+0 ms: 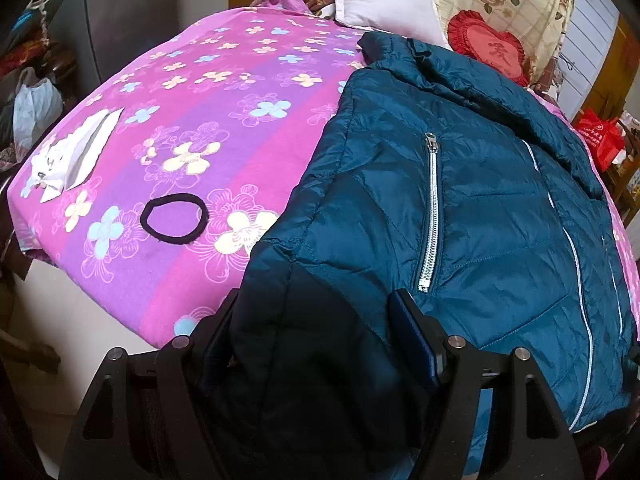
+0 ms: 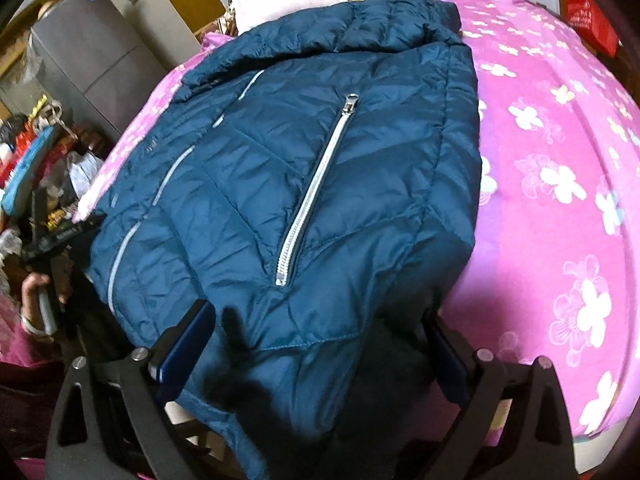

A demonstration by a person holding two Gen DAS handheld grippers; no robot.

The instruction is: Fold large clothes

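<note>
Lying on the flowered bedsheet (image 1: 224, 128), the teal puffer jacket (image 1: 460, 208) is straddled at its hem by the wide-spread left gripper (image 1: 316, 340) and right gripper (image 2: 316, 344), the hem's edge being hidden in shadow.

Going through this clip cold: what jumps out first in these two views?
A teal puffer jacket with silver pocket zippers lies spread on a bed under a bright pink floral sheet. Its near hem sits between the wide-standing fingers of both the left tongs and the right tongs. A black hair tie lies on the sheet left of the jacket, and a red heart cushion rests at the head.
</note>
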